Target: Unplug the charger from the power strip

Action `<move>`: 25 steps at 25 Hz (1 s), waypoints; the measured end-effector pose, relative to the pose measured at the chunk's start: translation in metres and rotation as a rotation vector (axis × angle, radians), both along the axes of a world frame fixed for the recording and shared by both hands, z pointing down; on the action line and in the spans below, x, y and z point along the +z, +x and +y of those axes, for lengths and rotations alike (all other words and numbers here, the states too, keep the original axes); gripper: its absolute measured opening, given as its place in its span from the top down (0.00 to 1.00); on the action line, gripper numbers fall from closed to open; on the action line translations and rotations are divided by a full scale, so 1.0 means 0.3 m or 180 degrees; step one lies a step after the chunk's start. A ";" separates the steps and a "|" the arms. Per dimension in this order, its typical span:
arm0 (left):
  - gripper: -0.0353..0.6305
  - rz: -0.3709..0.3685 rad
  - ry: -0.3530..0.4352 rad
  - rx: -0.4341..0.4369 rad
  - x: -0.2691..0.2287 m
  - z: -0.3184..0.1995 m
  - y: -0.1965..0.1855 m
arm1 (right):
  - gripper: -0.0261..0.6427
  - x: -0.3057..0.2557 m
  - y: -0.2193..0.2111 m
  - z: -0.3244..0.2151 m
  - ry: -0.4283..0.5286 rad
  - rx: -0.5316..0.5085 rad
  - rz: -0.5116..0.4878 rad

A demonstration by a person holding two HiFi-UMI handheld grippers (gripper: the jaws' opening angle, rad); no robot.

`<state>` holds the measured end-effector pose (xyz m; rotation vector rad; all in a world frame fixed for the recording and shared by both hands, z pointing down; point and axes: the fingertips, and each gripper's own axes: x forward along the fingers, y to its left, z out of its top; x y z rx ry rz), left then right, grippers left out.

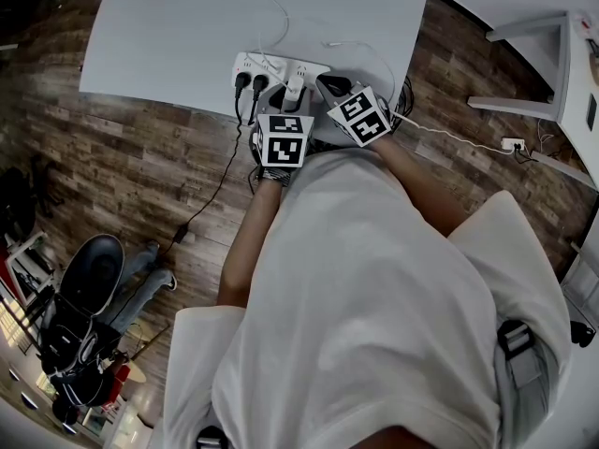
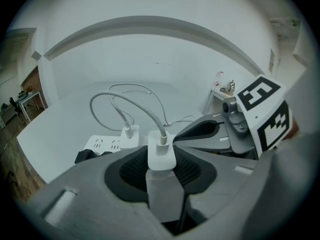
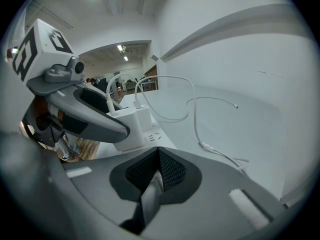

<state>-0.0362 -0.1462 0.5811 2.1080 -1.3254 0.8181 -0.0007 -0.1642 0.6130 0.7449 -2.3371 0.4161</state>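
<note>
Left hand-held gripper (image 2: 161,173) clamped on the charger (image 2: 161,151)
It's plugged into the power strip (image 2: 102,144) at the table's (image 1: 187,36) near edge; right hand-held gripper (image 3: 159,173) clenched shut alongside.

**Surfaces and finishes**

The charger (image 2: 161,174) is smooth white plastic with a slight sheen, and so is the power strip (image 2: 102,144). Table (image 1: 168,36): pale, matt, smooth. Floor (image 1: 140,157): wood-grain planks. My left gripper (image 2: 161,151) is matt grey plastic. Its pads (image 2: 132,171) are black and cross-hatched.

From above, my head view looks steeply down over the tabletop (image 1: 168,36) edge. My 2 gripper views sit close, facing along their jaws; all 3 share the strip (image 1: 281,67).
</note>
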 end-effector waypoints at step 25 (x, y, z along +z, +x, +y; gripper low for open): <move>0.73 0.0050 0.0234 -0.0095 -0.085 -0.021 -0.014 | 0.96 -0.003 0.001 -0.008 0.0018 -0.0041 -0.0029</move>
